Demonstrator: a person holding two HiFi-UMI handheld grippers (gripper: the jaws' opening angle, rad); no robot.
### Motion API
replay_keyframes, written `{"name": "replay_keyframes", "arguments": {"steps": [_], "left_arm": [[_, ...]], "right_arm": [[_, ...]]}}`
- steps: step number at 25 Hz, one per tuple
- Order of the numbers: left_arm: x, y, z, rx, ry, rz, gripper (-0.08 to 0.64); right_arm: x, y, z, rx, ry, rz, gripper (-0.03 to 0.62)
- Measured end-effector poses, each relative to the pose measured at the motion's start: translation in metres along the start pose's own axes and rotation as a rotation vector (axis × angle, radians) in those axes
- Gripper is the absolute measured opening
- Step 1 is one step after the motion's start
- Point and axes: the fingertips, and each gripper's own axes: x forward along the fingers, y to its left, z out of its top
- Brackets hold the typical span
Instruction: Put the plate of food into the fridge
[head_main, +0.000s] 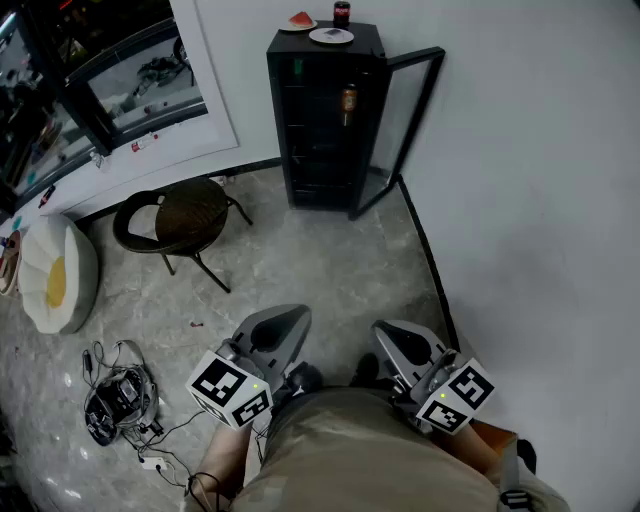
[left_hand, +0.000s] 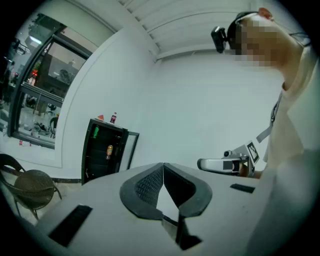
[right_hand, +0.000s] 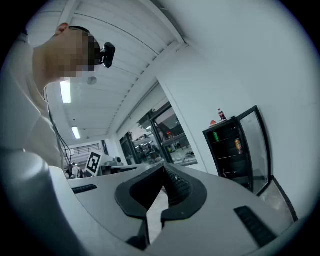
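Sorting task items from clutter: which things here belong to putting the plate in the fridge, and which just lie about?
Job: open fridge, plate with red slice, second plate, left gripper, right gripper.
Lying about: chair, cable tangle, egg-shaped cushion, bottle on fridge.

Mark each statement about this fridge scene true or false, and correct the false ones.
1. The door of the fridge stands open. True.
2. The plate with a red slice of food is already inside the fridge. False: it sits on the fridge's top.
3. The left gripper and the right gripper are both shut and empty. True.
4. In the head view the chair stands to the right of the fridge. False: it stands to its left.
5. A bottle stands on top of the fridge. True.
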Motion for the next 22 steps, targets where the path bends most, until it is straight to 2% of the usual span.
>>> {"name": "replay_keyframes", "arguments": {"steps": [4, 9, 15, 22], "left_arm": [[0.013, -0.012, -0.004, -0.012, 0.014, 0.004, 0.011], [0.029, -0.018, -0.001, 0.018, 0.011, 0.042, 0.011], [0.055, -0.035, 0.007, 0.054, 0.000, 0.025, 0.011], [0.087, -0.045, 0.011, 0.081, 0.000, 0.052, 0.011]], "right_arm": [[-0.008, -0.010, 0.003, -0.017, 0.015, 0.009, 0.021], [-0.015, -0.026, 0.006, -0.067, 0.022, 0.006, 0.023], [-0.027, -0.044, 0.017, -0.156, 0.009, 0.027, 0.023], [-0.037, -0.073, 0.026, -0.167, 0.025, 0.061, 0.023]]}}
